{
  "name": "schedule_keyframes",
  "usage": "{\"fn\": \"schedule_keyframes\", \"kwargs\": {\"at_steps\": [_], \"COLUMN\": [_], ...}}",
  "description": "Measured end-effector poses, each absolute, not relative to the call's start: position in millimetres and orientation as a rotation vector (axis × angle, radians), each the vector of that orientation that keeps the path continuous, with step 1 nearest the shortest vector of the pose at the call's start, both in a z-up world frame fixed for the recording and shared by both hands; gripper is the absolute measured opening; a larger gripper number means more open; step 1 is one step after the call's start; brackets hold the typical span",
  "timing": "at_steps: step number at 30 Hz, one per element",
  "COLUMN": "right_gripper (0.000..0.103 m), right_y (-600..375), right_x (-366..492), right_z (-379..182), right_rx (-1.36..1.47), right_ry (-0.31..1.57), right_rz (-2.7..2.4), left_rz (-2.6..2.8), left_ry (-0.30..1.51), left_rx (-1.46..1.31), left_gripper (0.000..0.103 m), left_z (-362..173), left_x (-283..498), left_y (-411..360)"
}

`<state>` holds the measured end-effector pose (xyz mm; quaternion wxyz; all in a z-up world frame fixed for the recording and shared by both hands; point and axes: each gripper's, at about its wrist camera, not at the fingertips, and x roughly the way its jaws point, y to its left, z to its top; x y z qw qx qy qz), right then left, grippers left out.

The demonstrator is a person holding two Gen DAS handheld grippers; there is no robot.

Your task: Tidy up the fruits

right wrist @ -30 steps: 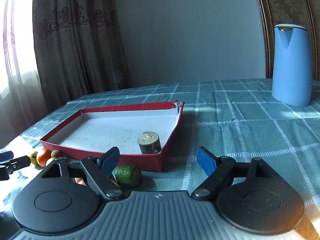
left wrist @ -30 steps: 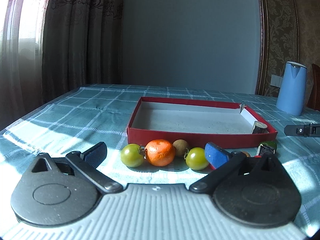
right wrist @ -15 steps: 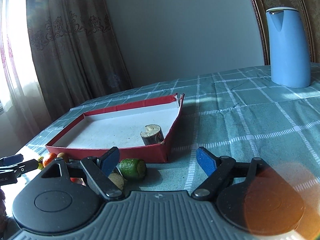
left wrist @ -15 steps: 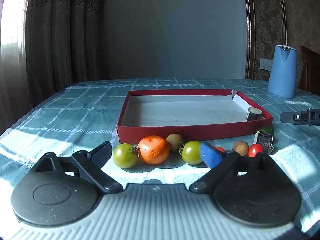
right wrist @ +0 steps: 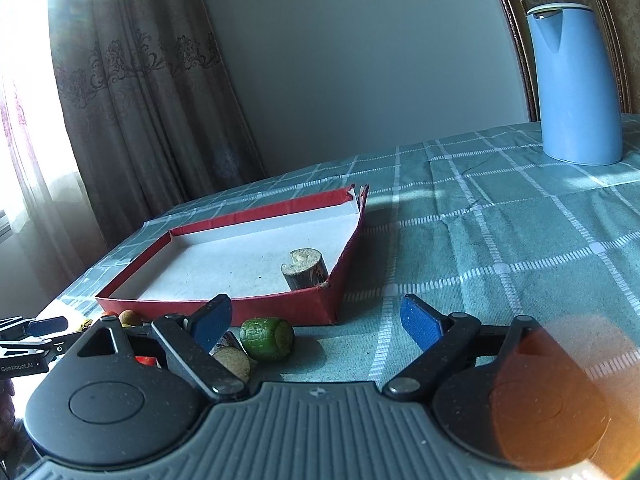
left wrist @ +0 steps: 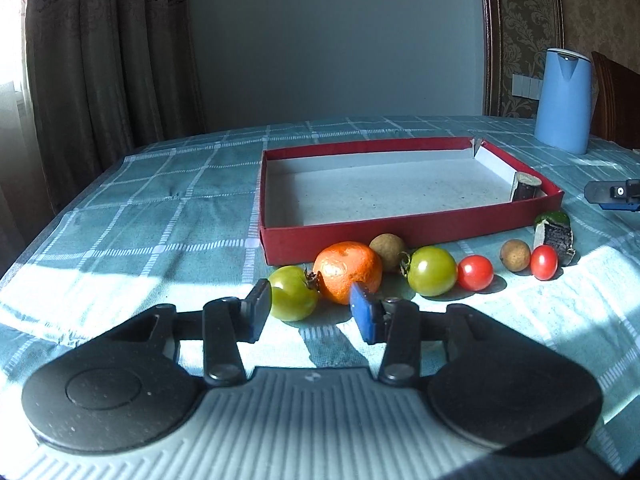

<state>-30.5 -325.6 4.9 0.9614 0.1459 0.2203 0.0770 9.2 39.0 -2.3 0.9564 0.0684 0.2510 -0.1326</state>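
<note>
Left gripper [left wrist: 310,304] was closing, jaws much narrower than a second earlier when they stood wide; left pad [left wrist: 258,306] sat just beside the green tomato [left wrist: 294,292], blue right pad [left wrist: 362,312] in front of the orange [left wrist: 346,270]; tomato lay just past the tips, not visibly clamped, so no grip confirmed; camera had swung so the fruit row showed further to its right end than before. Right gripper [right wrist: 316,322] was opening, jaws a bit wider than earlier, nothing between the pads, only bare checked tablecloth [right wrist: 500,240]; its spot was about unchanged, view rolled slightly. Row along the front wall of the red box [left wrist: 400,228], left to right: green tomato, orange touching it, a brown longan [left wrist: 387,246] behind, second green tomato [left wrist: 432,270], red cherry tomato [left wrist: 475,273], second longan [left wrist: 516,255], second cherry tomato [left wrist: 544,262], then a dark cane piece [left wrist: 556,236] and a green fruit [left wrist: 554,218] at the box corner; the three right-hand fruits were hidden or cut off a second ago. All fruit was still outside the box; inside, one cane stub [right wrist: 306,270] stood in the near right corner, same as before. Blue kettle [right wrist: 576,84] stood far back on the cloth; curtain [left wrist: 100,60] behind at left.
</note>
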Motion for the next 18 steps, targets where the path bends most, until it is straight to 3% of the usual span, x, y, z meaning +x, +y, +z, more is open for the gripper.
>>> {"fn": "schedule_keyframes", "kwargs": {"at_steps": [2,18], "right_gripper": [0.099,0.099], "right_y": [-325.6,-326.2], "right_x": [-30.4,-29.1], "right_z": [4.8,4.8], "right_rx": [0.296,0.301], "right_ry": [0.447,0.452], "right_rz": [0.155,0.15], "left_rz": [-0.277,-0.359], "left_ry": [0.544,0.571], "left_rx": [0.113,0.112], "left_gripper": [0.037,0.044], "left_z": [-3.4,-3.4], "left_x": [15.1,31.7], "left_y": [44.1,66.2]}}
